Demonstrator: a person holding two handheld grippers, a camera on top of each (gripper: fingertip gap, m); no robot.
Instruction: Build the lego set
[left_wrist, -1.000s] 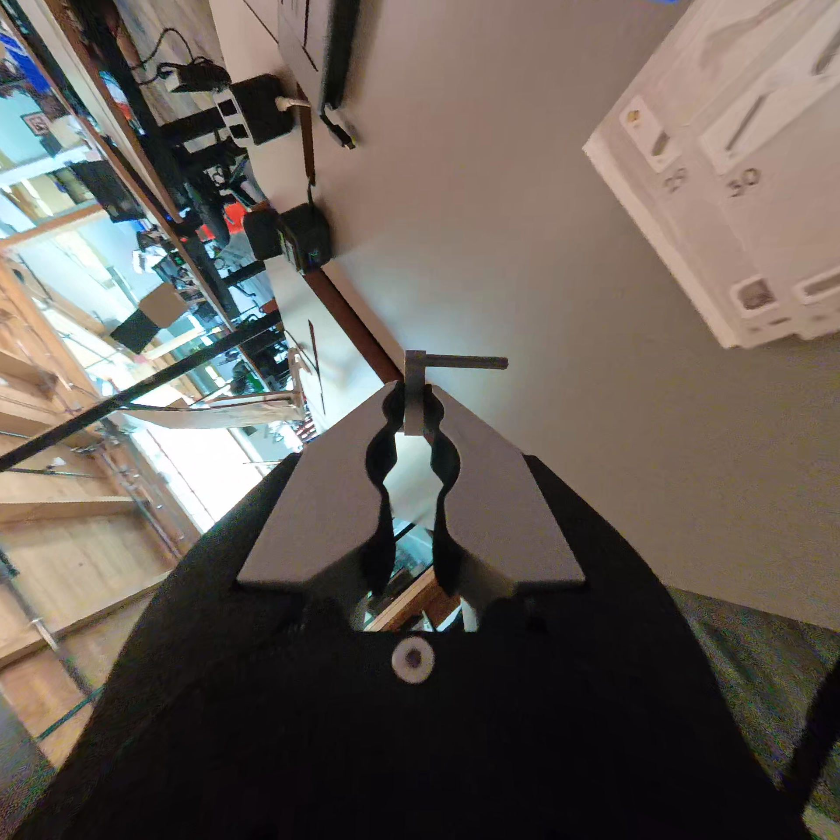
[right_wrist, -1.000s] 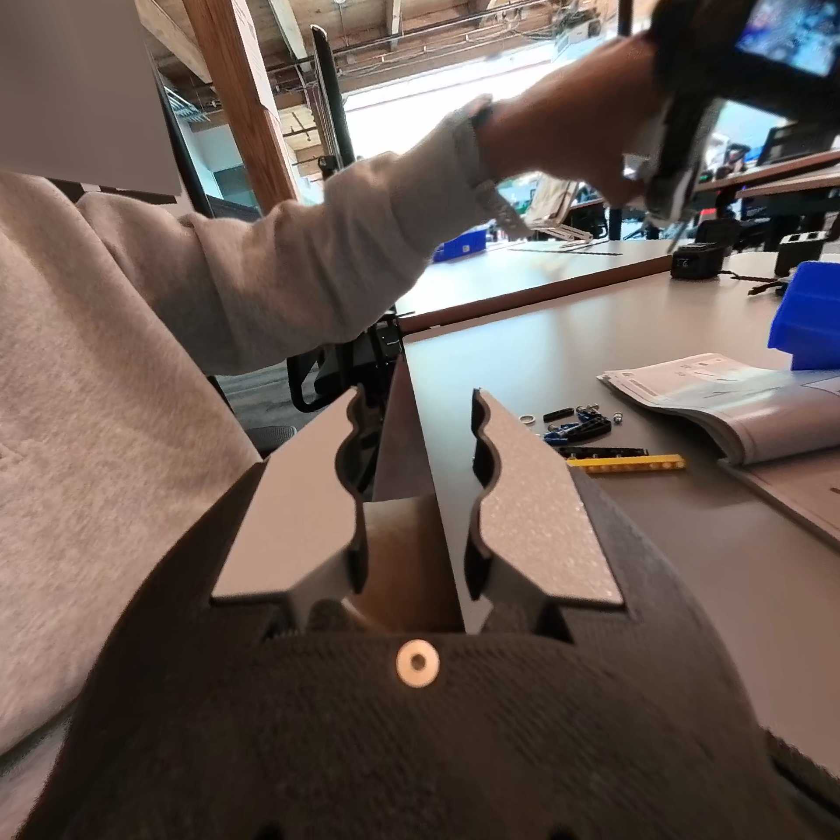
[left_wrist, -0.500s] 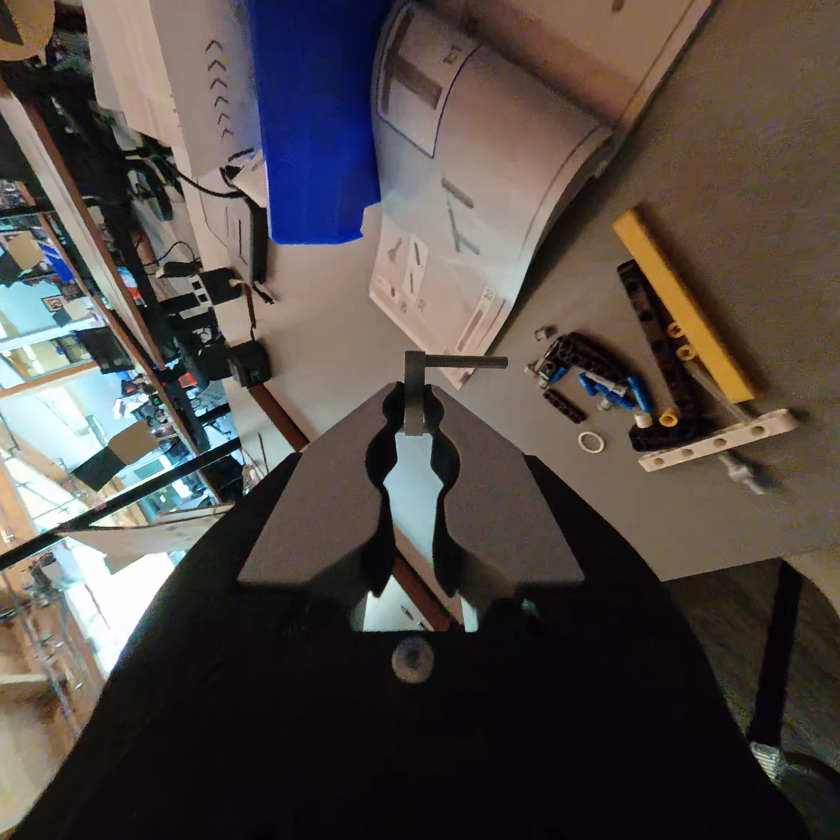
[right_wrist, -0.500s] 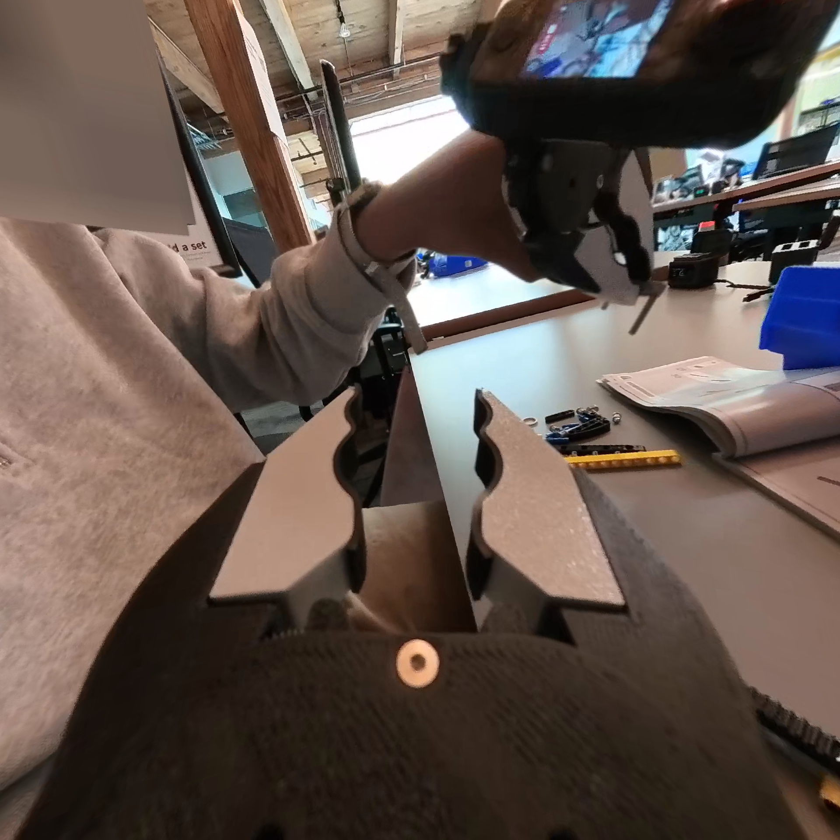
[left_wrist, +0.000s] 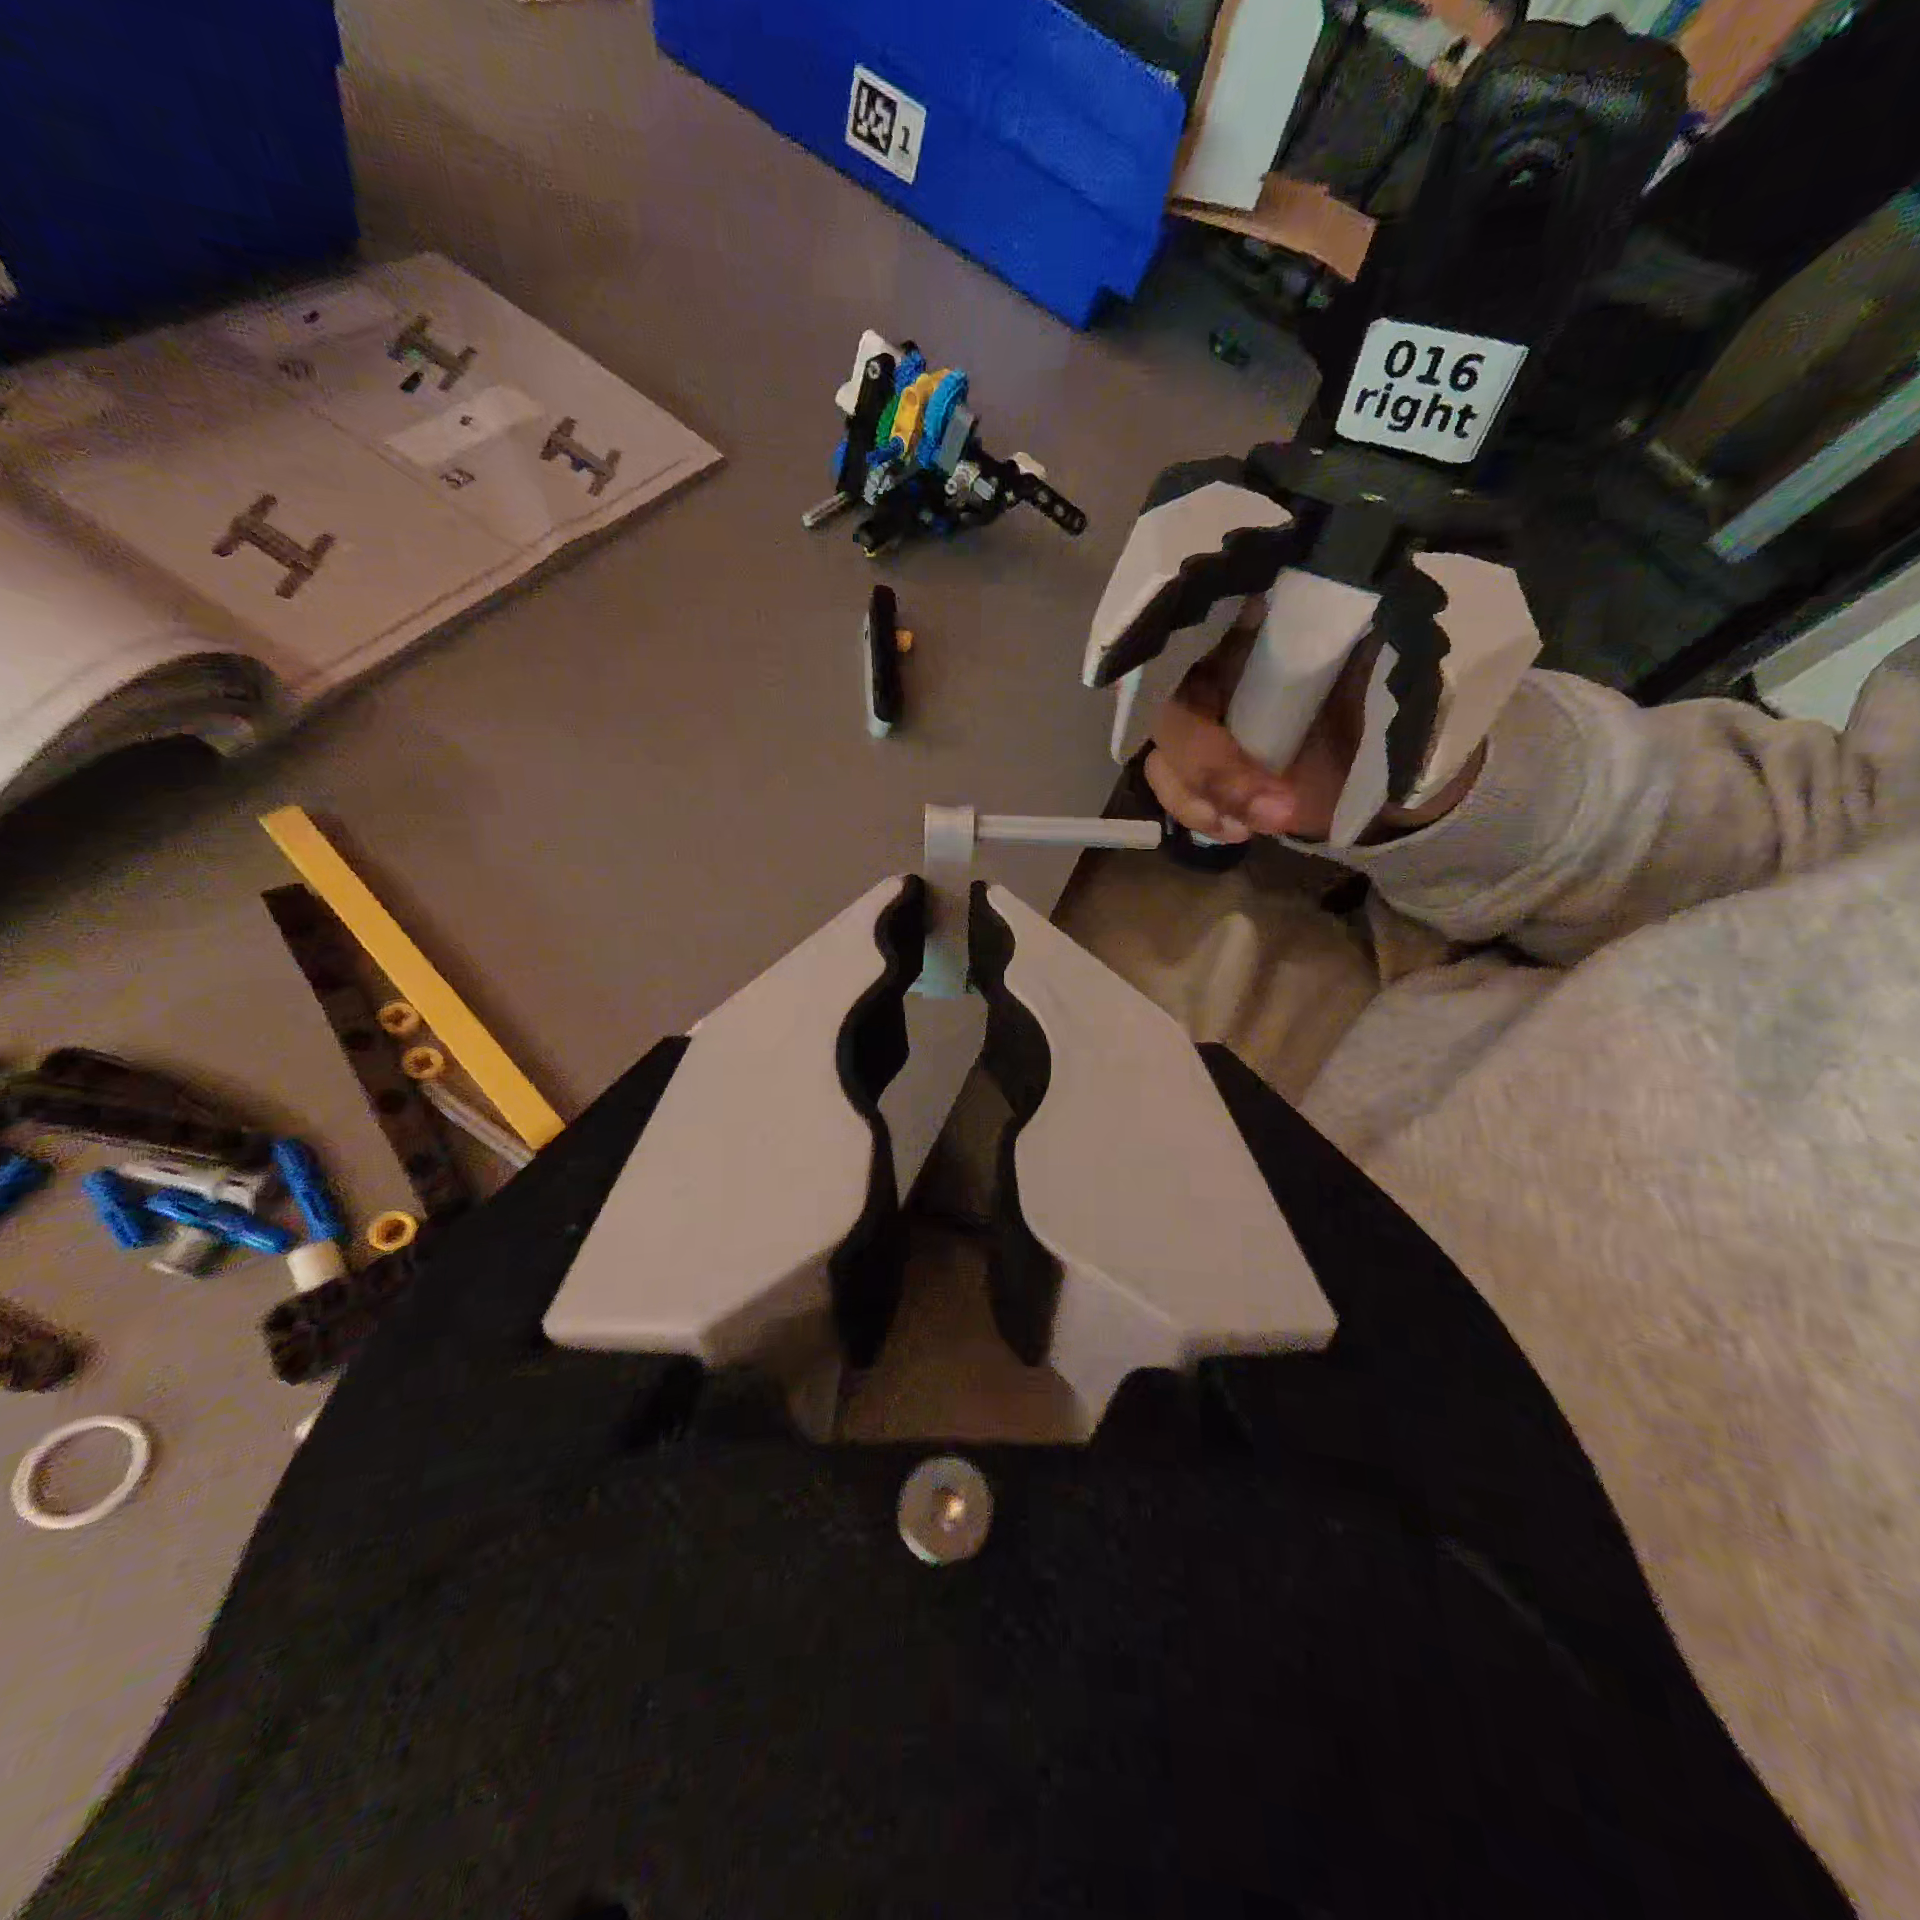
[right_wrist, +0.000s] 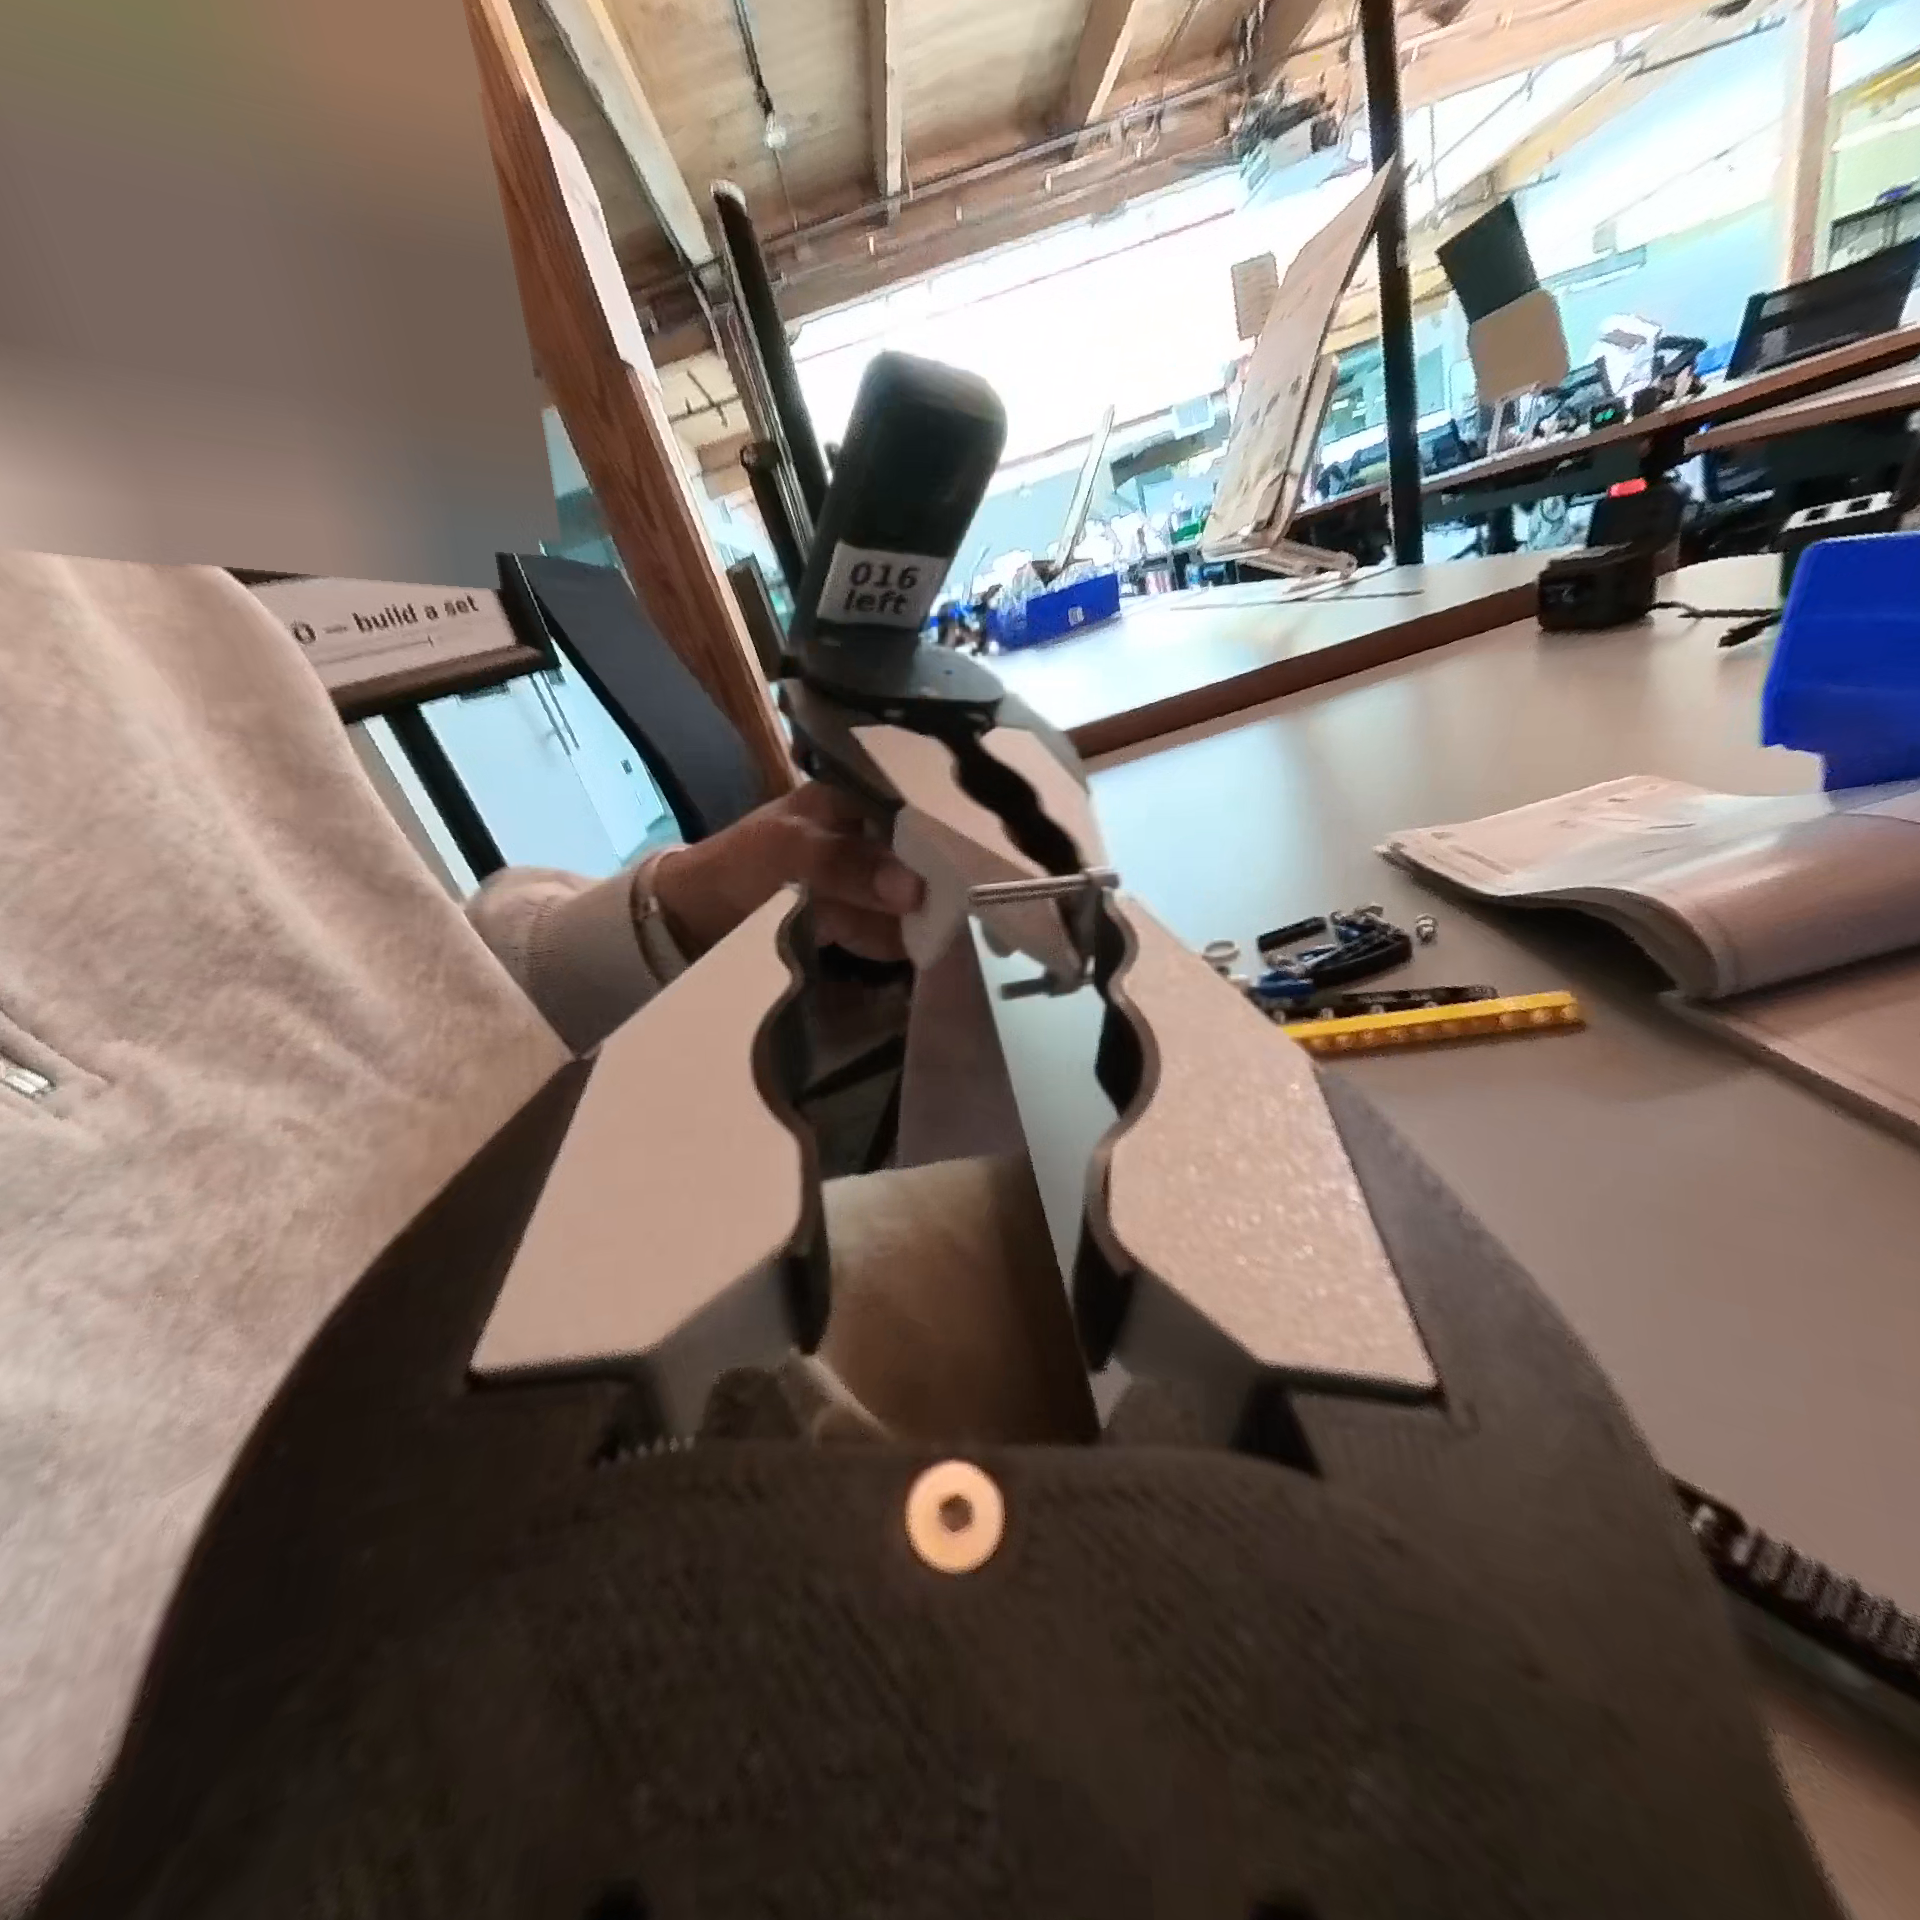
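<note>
Left tool (left_wrist: 943, 894) has its tips pinched narrow on a small grey piece (left_wrist: 948, 868), an upright stub with a grey axle (left_wrist: 1070, 831) sticking out sideways toward the right tool (left_wrist: 1309, 665). Right tool stands wide, nothing between its fingers (right_wrist: 1226, 1143), and it faces the left one from just beyond the bench edge, over the person's lap. In the right wrist view the left tool (right_wrist: 1081, 914) hangs tips-down in front of the open fingers, the grey piece (right_wrist: 1086, 920) held just beside the right tool's farther finger; whether they touch I cannot tell.

Bench (left_wrist: 644, 665) is grey and carries the rest. Two blue bins (left_wrist: 935, 135) sit at its far side. An open booklet (left_wrist: 343, 468) lies left of centre, pages curling at the near edge. Past the held piece stands the part-built model (left_wrist: 914, 447), a black, blue, green and yellow cluster with a black arm sticking out. Nearer, alone, lies a short black-and-white beam (left_wrist: 883, 665) with an orange pin in it. To the left lie a long yellow beam (left_wrist: 405, 966) and a black beam (left_wrist: 364, 1049) side by side, touching. Beyond them sits a loose heap of blue pins (left_wrist: 197, 1216) and black links, and a white ring (left_wrist: 81, 1470) apart at the near edge.
</note>
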